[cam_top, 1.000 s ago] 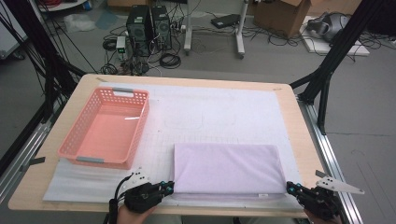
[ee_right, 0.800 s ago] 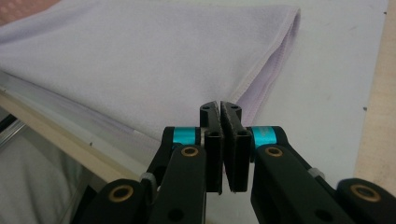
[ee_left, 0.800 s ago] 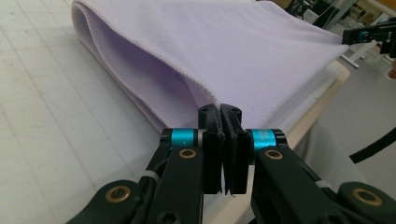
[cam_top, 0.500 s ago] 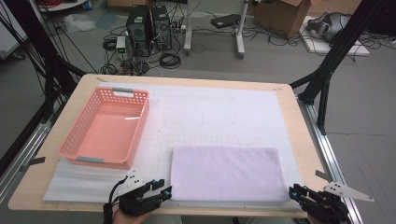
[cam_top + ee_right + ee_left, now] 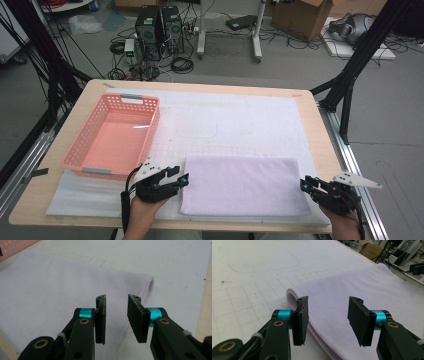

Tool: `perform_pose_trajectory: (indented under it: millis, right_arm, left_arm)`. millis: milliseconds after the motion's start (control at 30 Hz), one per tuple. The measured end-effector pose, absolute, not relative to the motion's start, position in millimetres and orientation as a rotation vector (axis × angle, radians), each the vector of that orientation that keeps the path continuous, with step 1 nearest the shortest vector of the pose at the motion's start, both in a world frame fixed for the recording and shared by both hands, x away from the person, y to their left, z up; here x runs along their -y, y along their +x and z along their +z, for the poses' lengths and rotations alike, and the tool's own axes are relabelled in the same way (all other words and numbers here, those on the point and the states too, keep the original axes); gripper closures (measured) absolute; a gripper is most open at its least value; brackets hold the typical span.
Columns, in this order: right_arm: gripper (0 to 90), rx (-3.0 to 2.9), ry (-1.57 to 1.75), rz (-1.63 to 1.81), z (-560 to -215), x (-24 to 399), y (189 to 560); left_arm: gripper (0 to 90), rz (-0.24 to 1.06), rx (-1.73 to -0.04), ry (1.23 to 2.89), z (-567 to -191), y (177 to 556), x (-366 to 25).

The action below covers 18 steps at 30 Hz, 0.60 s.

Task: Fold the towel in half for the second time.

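Pink basket beside lilac towel, overhead.

The bench is made of light wood, and a white mat covers most of its top. Behind the bench the floor is grey. Two black computer boxes stand on the floor behind the bench, with many black cables lying around them. A brown cardboard box sits farther back, to the right of the computer boxes. Black metal legs stand beside the bench's right side.
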State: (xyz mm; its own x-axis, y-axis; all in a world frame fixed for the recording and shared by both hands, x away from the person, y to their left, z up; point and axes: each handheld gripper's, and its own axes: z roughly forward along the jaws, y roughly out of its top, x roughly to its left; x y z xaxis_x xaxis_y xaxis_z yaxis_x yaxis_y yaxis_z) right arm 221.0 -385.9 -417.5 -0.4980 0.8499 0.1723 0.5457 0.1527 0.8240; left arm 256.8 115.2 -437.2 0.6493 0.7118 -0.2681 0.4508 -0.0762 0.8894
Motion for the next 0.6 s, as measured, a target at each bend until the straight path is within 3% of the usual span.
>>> perform_pose_trajectory:
  millis: [133,267,400,600]
  right_arm:
    - [70.4,-2.154,1.309,1.26,-423,379,245]
    - [71.3,-2.19,1.28,1.269,-425,367,270]
    - [72.6,-2.237,1.261,1.224,-434,351,296]
    - [85.8,-2.157,1.305,0.938,-442,354,306]
  left_arm:
    - [53.9,0.284,-0.954,1.744,-440,279,-104]
    - [56.9,0.386,-0.977,1.796,-442,301,-93]
    - [46.4,0.43,-1.047,1.881,-449,318,-83]
    - [48.6,0.368,-1.09,1.933,-452,325,-82]
